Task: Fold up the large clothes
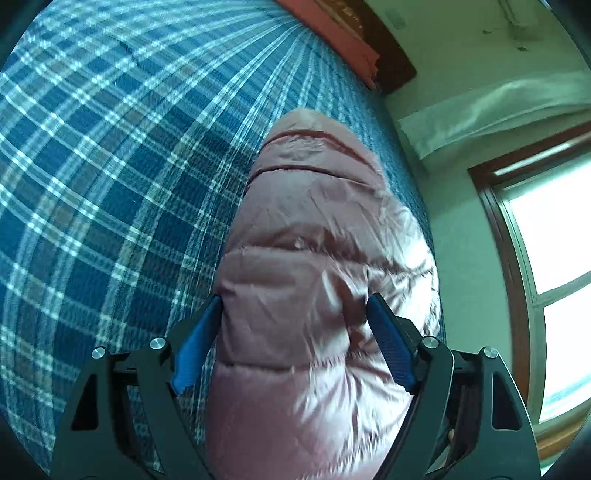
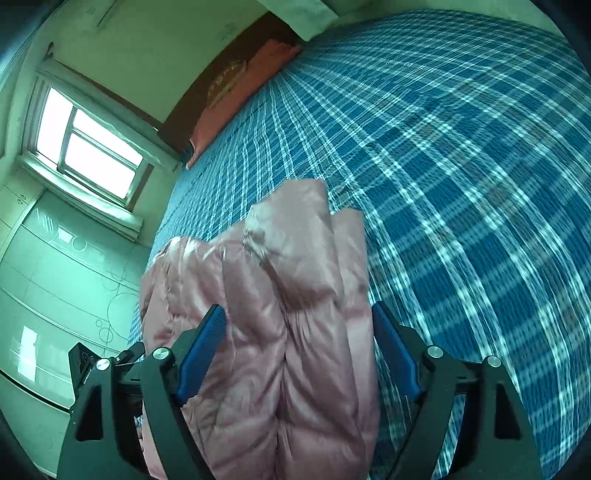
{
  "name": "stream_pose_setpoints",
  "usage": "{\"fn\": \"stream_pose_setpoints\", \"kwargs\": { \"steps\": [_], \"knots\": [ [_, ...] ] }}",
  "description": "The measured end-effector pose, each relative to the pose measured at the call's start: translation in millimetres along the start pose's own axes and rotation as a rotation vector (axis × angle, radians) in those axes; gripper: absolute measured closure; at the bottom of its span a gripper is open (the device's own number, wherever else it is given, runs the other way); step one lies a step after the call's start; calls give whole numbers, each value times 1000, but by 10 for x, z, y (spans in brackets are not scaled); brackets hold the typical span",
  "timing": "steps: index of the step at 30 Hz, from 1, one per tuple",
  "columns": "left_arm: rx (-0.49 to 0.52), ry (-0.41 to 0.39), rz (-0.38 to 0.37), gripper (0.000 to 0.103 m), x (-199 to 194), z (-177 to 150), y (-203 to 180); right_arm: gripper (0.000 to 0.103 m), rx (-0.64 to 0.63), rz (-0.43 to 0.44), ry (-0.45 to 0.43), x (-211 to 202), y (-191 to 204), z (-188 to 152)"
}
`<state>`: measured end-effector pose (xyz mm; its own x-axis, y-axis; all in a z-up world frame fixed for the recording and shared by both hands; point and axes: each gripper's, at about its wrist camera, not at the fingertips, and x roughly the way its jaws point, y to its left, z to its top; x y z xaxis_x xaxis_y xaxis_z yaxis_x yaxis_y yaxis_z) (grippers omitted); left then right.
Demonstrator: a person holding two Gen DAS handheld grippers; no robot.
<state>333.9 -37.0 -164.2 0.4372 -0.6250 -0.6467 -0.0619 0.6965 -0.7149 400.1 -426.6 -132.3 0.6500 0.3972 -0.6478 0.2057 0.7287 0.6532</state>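
Lying on the bed [image 1: 92, 184] w/ its blue-and-white plaid cover is a pink puffer jacket [image 1: 314, 258], glossy, quilted in padded bands w/ stitched seams across it, fabric creased and catching window light. In the left wrist view it forms one long narrow bundle: long axis runs straight away from the camera, from between the fingers toward the far end of the bed, where it tapers to a rounded end w/ dark seam lines across. That far end points toward the salmon-pink pillow [image 1: 332, 33] by the dark headboard [image 1: 391, 55]. It sits near the bed's window-side edge; window [image 1: 546, 258] on the right of that view.

Right wrist view: same jacket [image 2: 277, 314], here bunched in several lengthwise folds, upper end ragged w/ two or three layers standing side by side. Axis again runs away from the camera, roughly up the frame. Plaid cover spreads wide to its right; a pale cabinet front [image 2: 55, 277] and window to its left.

Left tool [image 1: 295, 332]: jaws spread wide, blue pads [image 1: 388, 343] flanking the jacket; left pad abt at the fabric edge, right pad clear of it, no grip. Right tool [image 2: 299, 343]: also spread wide, jacket between the pads [image 2: 203, 350], right pad apart from the fabric, not clamping.
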Motion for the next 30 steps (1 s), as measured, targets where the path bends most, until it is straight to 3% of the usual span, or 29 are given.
{"fn": "stream_pose_setpoints", "kwargs": {
  "steps": [3,4,7,9,13,21,26,30],
  "knots": [
    [-10,16,15,25,105,29,10,24,-8,-19,31,173,3,83],
    [-6,19,32,33,129,38,13,24,8,-29,34,209,-29,86],
    [19,36,87,47,227,38,-27,45,90,-36,22,264,-201,31],
    [56,32,130,50,313,10,-114,51,74,-53,10,292,-189,29],
    [81,40,162,50,337,14,-120,51,43,-75,-1,309,-151,17],
    [137,23,181,32,114,-49,-245,31,87,60,14,22,-334,-101],
    [157,27,117,23,-68,-202,-251,28,115,134,51,-93,-456,-303],
    [90,82,80,23,5,-286,-120,26,107,172,58,-142,-447,-429]
  ]
}}
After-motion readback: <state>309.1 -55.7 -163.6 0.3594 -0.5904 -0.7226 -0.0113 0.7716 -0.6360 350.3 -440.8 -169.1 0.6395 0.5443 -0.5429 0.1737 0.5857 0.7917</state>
